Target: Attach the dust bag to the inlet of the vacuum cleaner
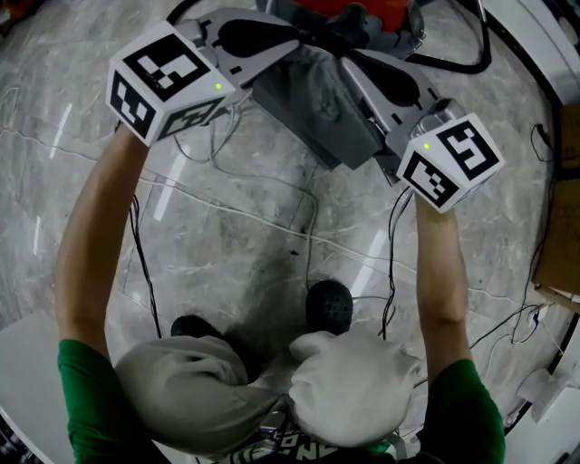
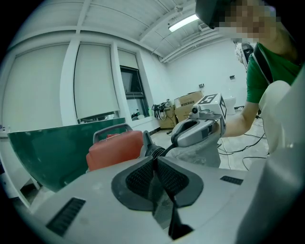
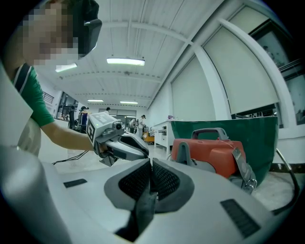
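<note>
A grey cloth dust bag (image 1: 322,109) hangs between my two grippers above the floor. My left gripper (image 1: 308,38) is shut on its upper edge; in the left gripper view a thin fold of grey fabric (image 2: 159,190) is pinched between the pads. My right gripper (image 1: 352,58) is shut on the same bag from the other side, with fabric (image 3: 145,200) caught between its pads. The red vacuum cleaner (image 1: 362,9) lies just beyond the bag, and it also shows as a red body with a handle (image 2: 116,147) (image 3: 214,152). Its inlet is hidden.
A dark green panel (image 2: 52,152) (image 3: 228,128) stands behind the vacuum cleaner. Black cables (image 1: 471,63) trail over the marble floor (image 1: 236,227). A cardboard box (image 1: 562,254) sits at the right edge. My knees and shoes (image 1: 328,306) are below.
</note>
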{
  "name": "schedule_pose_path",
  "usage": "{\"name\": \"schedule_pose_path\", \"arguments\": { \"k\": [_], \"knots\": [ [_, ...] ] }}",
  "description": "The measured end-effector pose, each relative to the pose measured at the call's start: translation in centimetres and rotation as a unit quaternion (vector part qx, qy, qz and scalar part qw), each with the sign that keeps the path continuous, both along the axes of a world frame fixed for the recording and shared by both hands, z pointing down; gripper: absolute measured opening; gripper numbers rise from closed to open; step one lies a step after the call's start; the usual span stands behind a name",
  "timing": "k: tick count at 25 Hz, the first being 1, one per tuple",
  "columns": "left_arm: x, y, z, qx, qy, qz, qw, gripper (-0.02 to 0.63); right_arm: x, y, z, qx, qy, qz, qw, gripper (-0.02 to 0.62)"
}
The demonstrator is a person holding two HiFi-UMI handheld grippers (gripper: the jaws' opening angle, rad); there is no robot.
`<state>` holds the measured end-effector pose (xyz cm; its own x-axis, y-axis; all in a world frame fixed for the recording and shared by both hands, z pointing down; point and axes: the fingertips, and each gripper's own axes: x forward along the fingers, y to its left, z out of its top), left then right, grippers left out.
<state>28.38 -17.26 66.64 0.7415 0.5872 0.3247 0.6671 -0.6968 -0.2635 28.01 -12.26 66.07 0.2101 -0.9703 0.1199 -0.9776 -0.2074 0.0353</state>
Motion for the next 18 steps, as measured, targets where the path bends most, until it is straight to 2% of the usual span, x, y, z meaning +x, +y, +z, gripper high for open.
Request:
{"name": "schedule_pose_path", "arguments": {
  "k": [6, 10, 18],
  "knots": [
    [0.6, 0.1, 0.0, 0.005, 0.001, 0.001, 1.0000, 0.026, 0.4, 0.0, 0.0, 0.006, -0.006, -0.002, 1.000, 0.018],
    [0.7, -0.1, 0.0, -0.007, 0.004, 0.001, 1.0000, 0.028, 0.6, -0.1, -0.2, 0.005, -0.004, -0.007, 1.000, 0.019],
    [2.1, -0.2, 0.1, -0.010, 0.006, -0.014, 0.9998, 0.031, 1.9, -0.3, -0.3, 0.004, -0.003, -0.002, 1.000, 0.020]
  ]
}}
